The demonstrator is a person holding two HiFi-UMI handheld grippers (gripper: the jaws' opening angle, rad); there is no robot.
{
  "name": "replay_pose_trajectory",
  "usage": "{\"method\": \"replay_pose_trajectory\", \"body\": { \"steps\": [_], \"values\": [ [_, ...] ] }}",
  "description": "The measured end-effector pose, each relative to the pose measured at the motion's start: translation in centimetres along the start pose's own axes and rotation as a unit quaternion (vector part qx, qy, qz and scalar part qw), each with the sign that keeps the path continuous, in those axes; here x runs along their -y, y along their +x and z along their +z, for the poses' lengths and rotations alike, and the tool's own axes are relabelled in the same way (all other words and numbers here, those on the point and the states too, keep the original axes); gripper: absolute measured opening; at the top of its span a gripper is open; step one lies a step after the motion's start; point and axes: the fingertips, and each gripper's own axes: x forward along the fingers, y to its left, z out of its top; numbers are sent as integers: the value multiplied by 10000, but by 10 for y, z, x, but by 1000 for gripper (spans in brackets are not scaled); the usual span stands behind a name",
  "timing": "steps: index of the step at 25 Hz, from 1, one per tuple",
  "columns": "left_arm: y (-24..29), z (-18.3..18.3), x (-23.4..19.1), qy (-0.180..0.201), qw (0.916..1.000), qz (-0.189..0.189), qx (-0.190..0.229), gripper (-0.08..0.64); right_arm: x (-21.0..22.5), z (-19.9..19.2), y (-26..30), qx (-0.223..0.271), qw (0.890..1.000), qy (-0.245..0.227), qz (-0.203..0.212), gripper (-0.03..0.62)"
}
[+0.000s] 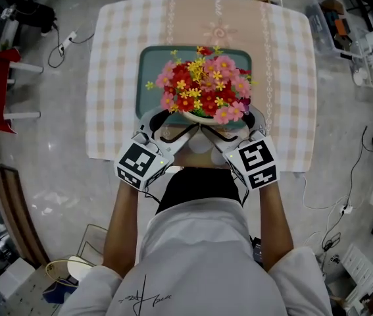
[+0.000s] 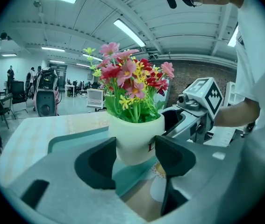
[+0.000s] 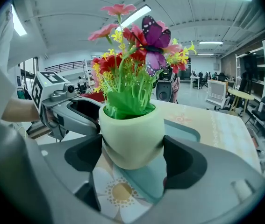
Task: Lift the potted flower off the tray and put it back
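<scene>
Left gripper [image 2: 134,153]: its jaws were closed on the pot [image 2: 134,141], one dark pad on each flank of the cream wall.
Right gripper [image 3: 132,148]: clamped the same pot from the opposite side, pads pressed on its lower half.
Pot: upright, shared between both grippers and apparently clear of the surface (its rounded base showed free in both gripper views), hanging over the near edge of the tray [image 1: 148,61].
Flowers [image 1: 202,84]: a tall, wide bunch with a purple butterfly [image 3: 153,34] on top, so the load looked top-heavy.
Tray: teal, lying on the checked tablecloth [image 1: 114,78], and largely hidden beneath the blooms in the head view.
Risk, slipping: the wall was smooth and curved inward toward the base, so any easing of either grip could have let the pot slide down and out.
Risk, tipping: if the two hands did not travel together, the pot would have tilted.
Risk, setting down: the tray's raised rim could have caught the base, since the flowers blocked the view from above.
</scene>
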Motion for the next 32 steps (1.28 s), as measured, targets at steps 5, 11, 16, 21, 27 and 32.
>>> {"method": "replay_pose_trajectory", "body": {
  "steps": [5,11,16,21,27,32],
  "values": [
    [-17,4,4,6,9999,86,65,262,-14,12,-6,153,9998,-99,24,417],
    [-35,12,10,71,9997,176,131,262,-31,23,-14,211,9996,-175,91,417],
    [-52,15,15,67,9995,227,220,262,-44,28,-20,251,9993,-273,90,417],
    [-66,17,21,167,9993,251,205,262,-59,32,-28,303,9992,-229,109,417],
    [-81,19,32,539,9977,405,58,262,-73,32,-35,327,9991,-237,95,417],
    [-93,19,39,495,9979,414,35,262,-85,32,-43,300,9990,-294,119,417]
  ]
}}
